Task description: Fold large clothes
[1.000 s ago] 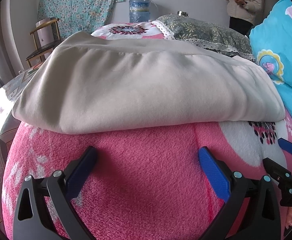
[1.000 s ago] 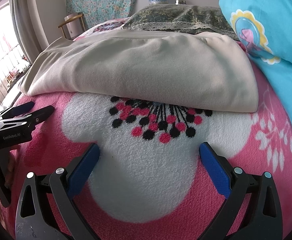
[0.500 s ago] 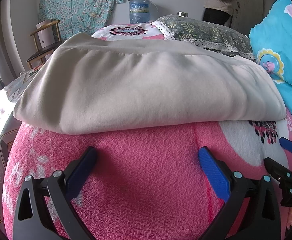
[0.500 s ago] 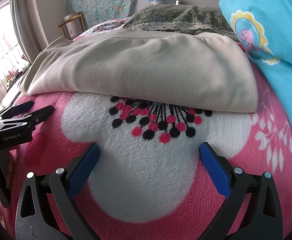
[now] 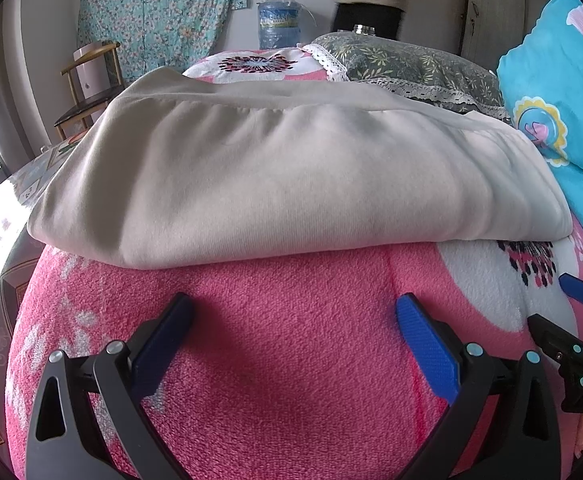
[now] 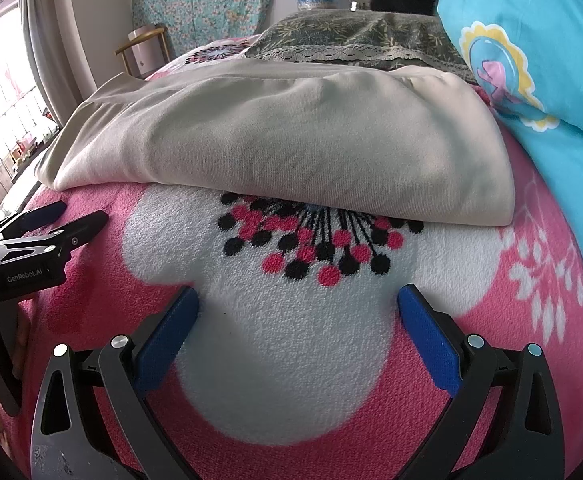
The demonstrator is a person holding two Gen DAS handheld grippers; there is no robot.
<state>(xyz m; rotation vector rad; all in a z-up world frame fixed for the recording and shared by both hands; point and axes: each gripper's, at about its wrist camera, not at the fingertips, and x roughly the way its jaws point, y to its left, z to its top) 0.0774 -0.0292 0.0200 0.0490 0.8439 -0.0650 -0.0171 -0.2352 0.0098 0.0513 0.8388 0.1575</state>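
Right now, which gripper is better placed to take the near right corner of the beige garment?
Probably the right gripper: the near right corner of the beige garment lies closer ahead of its open, empty jaws. The left gripper faces the left part.

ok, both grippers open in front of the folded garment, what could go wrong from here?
1. The beige garment lies in thick stacked layers; a pinch at the near edge may catch only the top layer and undo the fold.
2. The fluffy pink blanket sits right under that edge and could get pinched too.
3. The left gripper and right gripper are close together and could collide.
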